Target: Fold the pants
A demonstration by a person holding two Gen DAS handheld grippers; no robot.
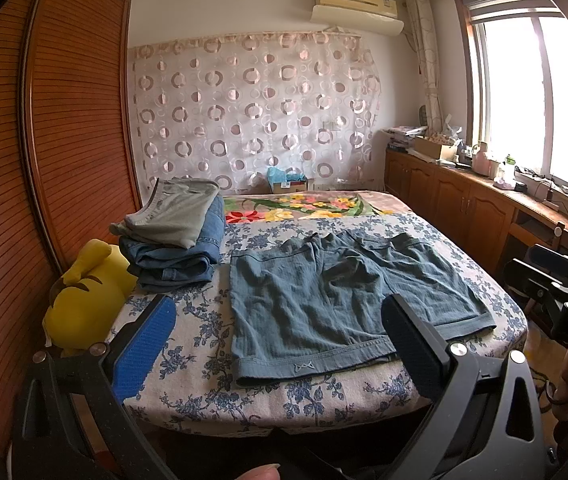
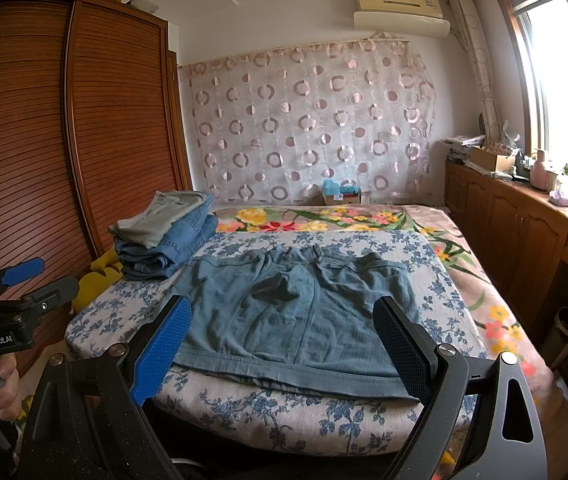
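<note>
Stage: start, no fold made yet | pants [image 1: 348, 300] spread flat on the bed [image 1: 324, 396], hems nearest | left gripper [image 1: 279, 344] and right gripper [image 2: 284, 348] hover short, fingers apart, holding nothing | folded stack [image 1: 175, 240] waits beside

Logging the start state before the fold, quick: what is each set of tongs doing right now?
Left tongs: open, holding nothing, short of the blue-grey shorts.
Right tongs: open, holding nothing.
</note>
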